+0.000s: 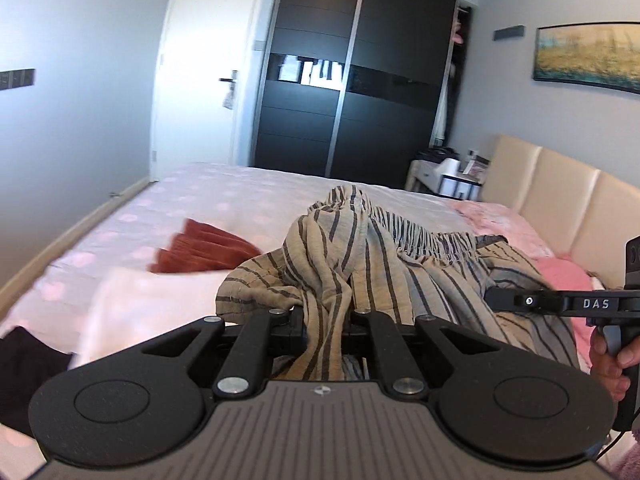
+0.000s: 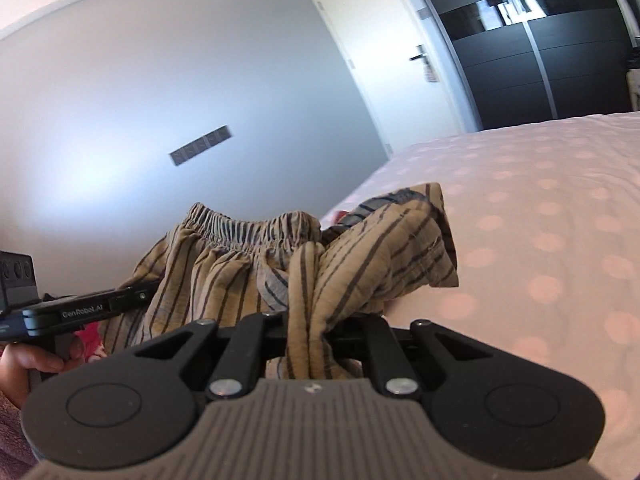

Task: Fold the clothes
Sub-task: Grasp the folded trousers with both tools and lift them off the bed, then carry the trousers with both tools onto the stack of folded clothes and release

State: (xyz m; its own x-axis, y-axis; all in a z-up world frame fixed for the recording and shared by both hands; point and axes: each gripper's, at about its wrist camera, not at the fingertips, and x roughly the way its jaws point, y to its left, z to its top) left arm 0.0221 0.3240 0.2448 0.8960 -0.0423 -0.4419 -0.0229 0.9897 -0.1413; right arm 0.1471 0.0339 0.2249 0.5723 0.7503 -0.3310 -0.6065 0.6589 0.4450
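Cloth filled both wrist views: the striped shorts [image 1: 360,264] hung bunched above the bed [image 1: 224,196], clear of its dotted cover, with the elastic waistband [image 2: 248,228] stretched between the two tools. The left tool [image 1: 326,320] was clamped on a twisted fold of the shorts, its jaws nearly together with fabric pinched through them. The right tool [image 2: 308,328] was likewise closed on a gathered rope of the shorts, just below the waistband. A hand [image 1: 612,364] held the right tool's grip to the right of the shorts. On the bed beyond the shorts lay a rust garment [image 1: 204,252], and a pale cloth [image 1: 152,308] lay nearer. By the look of it, the fabric was thin, light and limp, likely to sag, twist and slide rather than hold a crease. The waistband seemed the firmest part to take; pinching near its two ends should let the legs hang straight before laying the shorts down.
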